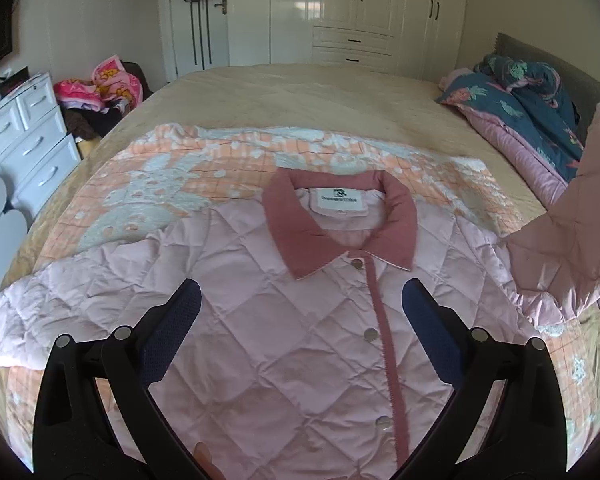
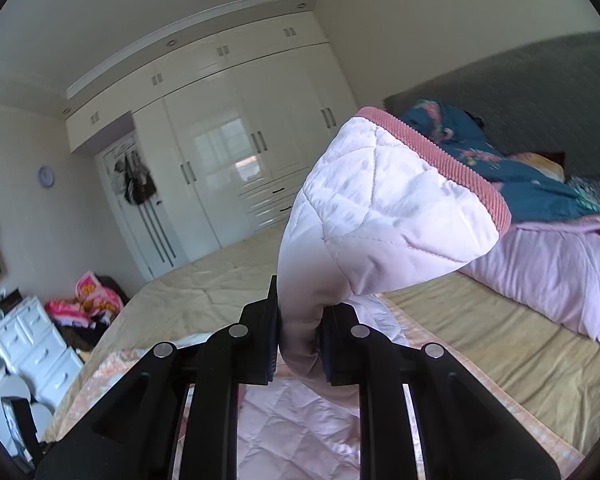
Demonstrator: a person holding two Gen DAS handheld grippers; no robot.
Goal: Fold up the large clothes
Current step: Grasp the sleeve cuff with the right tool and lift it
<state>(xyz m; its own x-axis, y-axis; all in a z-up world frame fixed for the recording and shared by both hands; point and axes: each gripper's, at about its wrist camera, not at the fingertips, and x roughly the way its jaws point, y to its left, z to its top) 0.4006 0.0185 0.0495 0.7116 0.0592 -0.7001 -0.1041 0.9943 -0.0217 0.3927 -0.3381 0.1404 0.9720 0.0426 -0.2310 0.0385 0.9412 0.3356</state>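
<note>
A pink quilted jacket (image 1: 284, 320) with a darker pink collar (image 1: 340, 224) and snap placket lies front-up on an orange and white blanket (image 1: 172, 176) on the bed. My left gripper (image 1: 300, 320) is open and empty, hovering over the jacket's chest. My right gripper (image 2: 299, 344) is shut on the jacket's right sleeve (image 2: 380, 208), holding it up in the air with its pink ribbed cuff (image 2: 452, 168) at the top. The raised sleeve also shows at the right of the left wrist view (image 1: 572, 232).
The bed has a beige cover (image 1: 300, 92). A blue floral and pink duvet (image 1: 532, 120) is piled by the headboard on the right. A white drawer unit (image 1: 28, 136) and a clothes pile (image 1: 104, 88) stand left of the bed. White wardrobes (image 1: 340, 12) line the far wall.
</note>
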